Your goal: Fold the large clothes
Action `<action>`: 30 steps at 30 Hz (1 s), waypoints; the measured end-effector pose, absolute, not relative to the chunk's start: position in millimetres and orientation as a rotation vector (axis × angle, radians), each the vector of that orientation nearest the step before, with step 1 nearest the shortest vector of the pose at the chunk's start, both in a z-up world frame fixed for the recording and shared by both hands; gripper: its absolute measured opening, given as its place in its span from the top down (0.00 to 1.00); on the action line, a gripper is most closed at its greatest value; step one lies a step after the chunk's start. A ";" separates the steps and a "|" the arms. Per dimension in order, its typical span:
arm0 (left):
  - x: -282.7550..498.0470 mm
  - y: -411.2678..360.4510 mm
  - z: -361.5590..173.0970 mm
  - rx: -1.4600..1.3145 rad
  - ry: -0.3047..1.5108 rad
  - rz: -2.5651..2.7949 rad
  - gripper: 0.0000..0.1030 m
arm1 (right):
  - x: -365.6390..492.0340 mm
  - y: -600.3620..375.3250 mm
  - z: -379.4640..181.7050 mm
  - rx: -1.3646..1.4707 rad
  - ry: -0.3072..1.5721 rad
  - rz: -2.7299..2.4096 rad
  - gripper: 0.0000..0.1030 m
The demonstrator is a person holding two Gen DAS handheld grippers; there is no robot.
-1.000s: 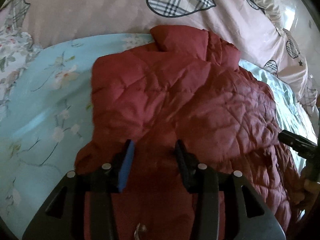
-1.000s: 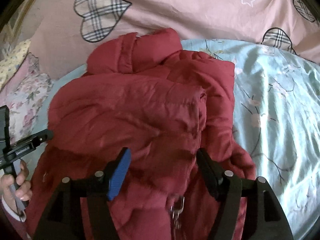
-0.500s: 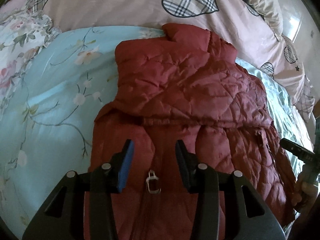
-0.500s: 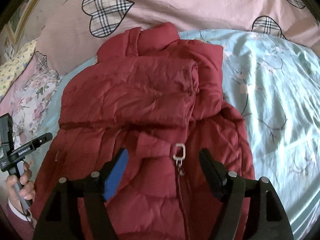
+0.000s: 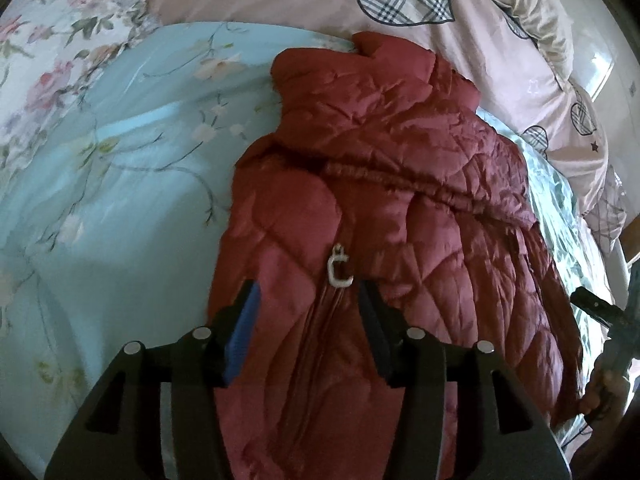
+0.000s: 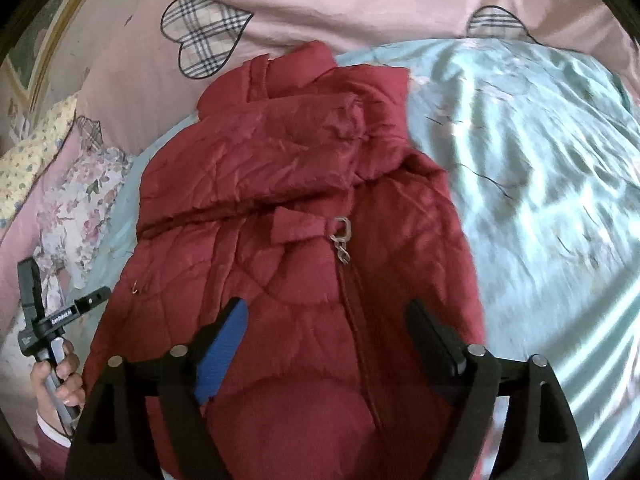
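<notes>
A dark red quilted jacket (image 5: 400,184) lies on the bed, front up, with both sleeves folded across its chest. It also shows in the right wrist view (image 6: 288,216). A metal zipper pull (image 5: 339,271) lies at mid-chest and shows in the right wrist view (image 6: 342,236) too. My left gripper (image 5: 306,300) is open and empty above the jacket's lower front. My right gripper (image 6: 326,320) is open and empty above the same lower part, wider apart. Each gripper's handle shows at the edge of the other's view.
The bed has a light blue floral sheet (image 5: 120,184), seen also in the right wrist view (image 6: 540,168). A pink duvet with plaid hearts (image 6: 360,12) is bunched behind the collar. Floral pillows (image 6: 72,200) lie at the left in the right wrist view.
Both grippers have pulled back from the jacket toward its hem, staying open. More of the lower front and the zipper pull has come into view.
</notes>
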State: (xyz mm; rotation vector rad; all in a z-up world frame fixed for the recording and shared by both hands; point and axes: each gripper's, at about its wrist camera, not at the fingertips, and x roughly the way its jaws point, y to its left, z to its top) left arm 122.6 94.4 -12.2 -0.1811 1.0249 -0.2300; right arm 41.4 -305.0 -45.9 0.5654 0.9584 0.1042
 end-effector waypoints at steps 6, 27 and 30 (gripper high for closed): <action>98.3 112.0 -7.7 -0.201 1.021 -0.217 0.43 | 6.5 -324.1 -41.8 0.566 0.951 0.026 0.17; 49.6 145.4 -26.4 -0.248 1.104 -0.232 0.25 | -45.1 -306.2 -80.4 0.595 1.067 0.073 0.17; 45.4 147.3 -30.8 -0.258 1.120 -0.250 0.25 | -49.6 -303.5 -83.8 0.599 1.077 0.075 0.17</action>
